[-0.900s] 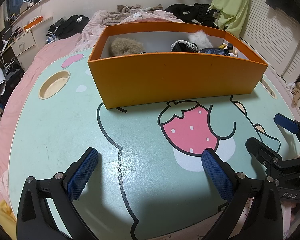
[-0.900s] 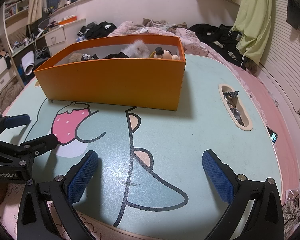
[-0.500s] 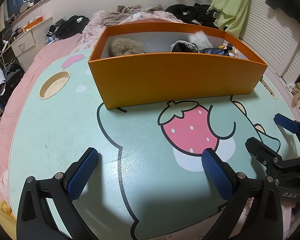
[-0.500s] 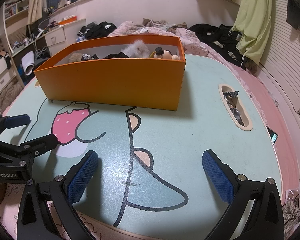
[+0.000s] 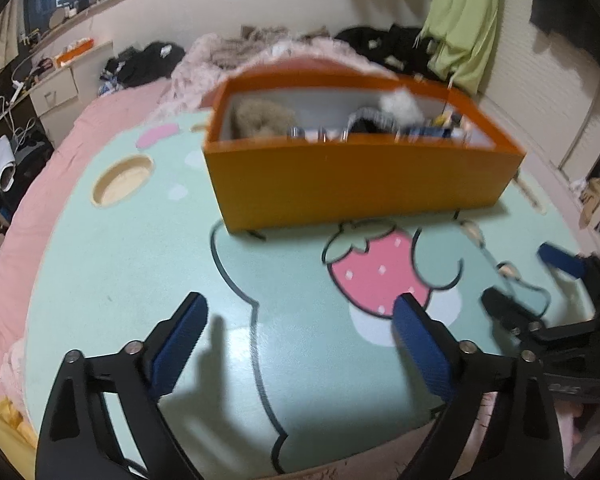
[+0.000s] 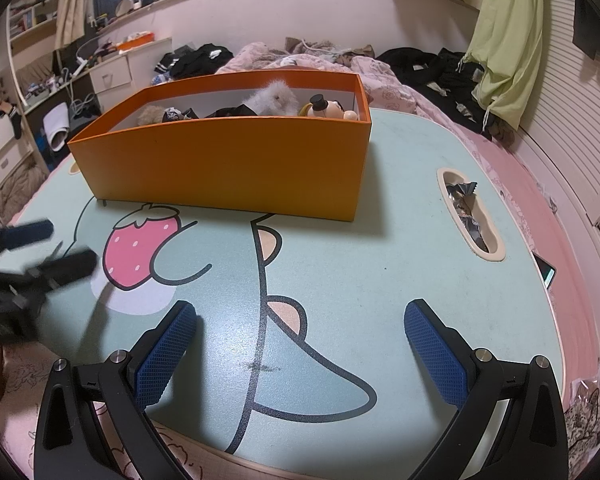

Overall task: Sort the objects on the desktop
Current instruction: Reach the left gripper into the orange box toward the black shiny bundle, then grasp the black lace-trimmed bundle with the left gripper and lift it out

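Two views, left wrist first: both grippers are empty and the mint surface (image 5: 140, 280) in front of them carries no loose item, so by my read the sorting is at or near its end.
Left gripper: the left gripper (image 5: 300, 328) hangs over the near part of the surface with jaws spread wide and nothing between the blue pads.
Blur: this view is smeared, so fine detail in the box is hard to call.
Orange box: the orange box (image 5: 360, 180) sits at the far middle of the surface, a long open-top carton with flat, smooth walls and a pale lining.
Contents, left view: a tan fluffy lump (image 5: 260, 118), a white fluffy tuft (image 5: 400, 104) and dark bits show over its rim.
Right wrist view: sharp picture here.
Right gripper: the right gripper (image 6: 300, 332) is also at full spread and empty, pads textured like mesh.
Contents, right view: a small figurine with a black top hat (image 6: 326, 108) lies in the right end of the box, beside the white tuft.
Side slot: an oval recess (image 6: 496, 246) in the surface holds crinkled foil wrappers (image 6: 464, 204), shiny and creased.
Next move: if those wrappers count as desktop objects, a narrow pinch into the slot is called for; they look light and slippery.
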